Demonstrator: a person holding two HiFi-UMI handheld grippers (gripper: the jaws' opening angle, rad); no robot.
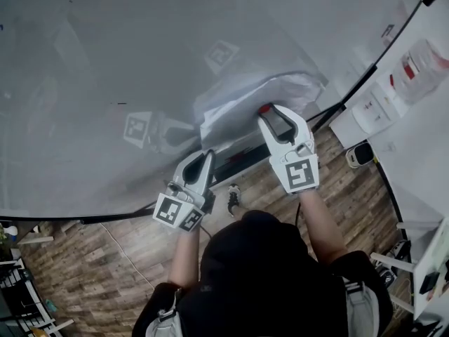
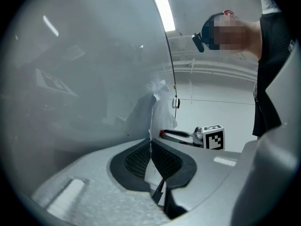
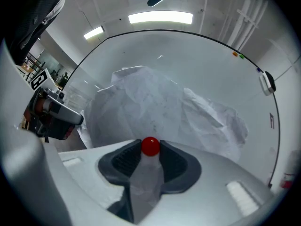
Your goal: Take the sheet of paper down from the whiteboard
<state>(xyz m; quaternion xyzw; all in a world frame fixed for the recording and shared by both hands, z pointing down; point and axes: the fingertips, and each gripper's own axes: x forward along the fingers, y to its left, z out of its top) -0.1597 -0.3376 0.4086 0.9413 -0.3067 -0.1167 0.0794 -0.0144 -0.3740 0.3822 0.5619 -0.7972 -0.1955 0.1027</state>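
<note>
A crumpled white sheet of paper (image 1: pixel 242 107) hangs loosely against the whiteboard (image 1: pixel 105 62). My left gripper (image 1: pixel 204 157) is shut on the sheet's lower left edge; the left gripper view shows the thin paper edge (image 2: pixel 162 107) pinched between the dark pads (image 2: pixel 136 159). My right gripper (image 1: pixel 270 112) points at the sheet's lower middle and is shut on a small round red magnet (image 3: pixel 150 146), which sits between its fingertips against the paper (image 3: pixel 155 102). The magnet (image 1: pixel 264 108) also shows in the head view.
The whiteboard's dark lower frame (image 1: pixel 231 166) runs just under both grippers. Wooden floor (image 1: pixel 91 258) lies below, with white cabinets (image 1: pixel 382 104) and a small device (image 1: pixel 360 154) at the right. Small magnets (image 3: pixel 237 55) and a white clip (image 3: pixel 267 83) sit at the board's right rim.
</note>
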